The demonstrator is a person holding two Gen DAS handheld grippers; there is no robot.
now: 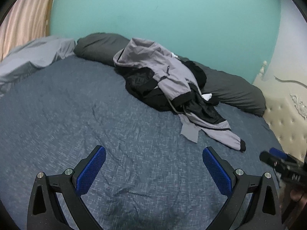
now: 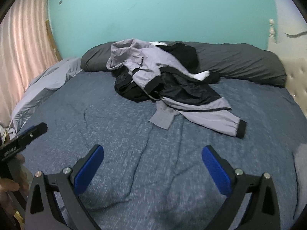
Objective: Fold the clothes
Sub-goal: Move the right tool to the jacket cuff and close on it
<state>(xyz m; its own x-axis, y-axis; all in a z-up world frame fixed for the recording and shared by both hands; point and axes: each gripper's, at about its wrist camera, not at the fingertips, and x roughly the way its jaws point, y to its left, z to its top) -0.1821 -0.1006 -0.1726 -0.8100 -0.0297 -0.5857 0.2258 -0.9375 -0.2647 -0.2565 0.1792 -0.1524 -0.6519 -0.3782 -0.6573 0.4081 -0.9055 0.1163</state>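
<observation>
A crumpled grey and black jacket [image 1: 168,80] lies in a heap on the far side of the bed, one sleeve with a black cuff [image 1: 242,146] stretched toward me. The right wrist view shows the same jacket [image 2: 153,72] and cuff [image 2: 241,129]. My left gripper [image 1: 153,151] hovers open over the blue bedsheet [image 1: 76,115], well short of the jacket, nothing between its blue pads. My right gripper [image 2: 152,150] is likewise open and empty above the sheet [image 2: 96,111]. Each gripper shows at the edge of the other's view: the right one [image 1: 276,159] and the left one [image 2: 32,132].
A long dark grey pillow [image 1: 236,92] runs along the teal wall behind the jacket. A light grey cover [image 1: 34,57] is bunched at the far left. A cream tufted headboard [image 1: 287,118] stands on the right, pink curtains [image 2: 25,48] on the left.
</observation>
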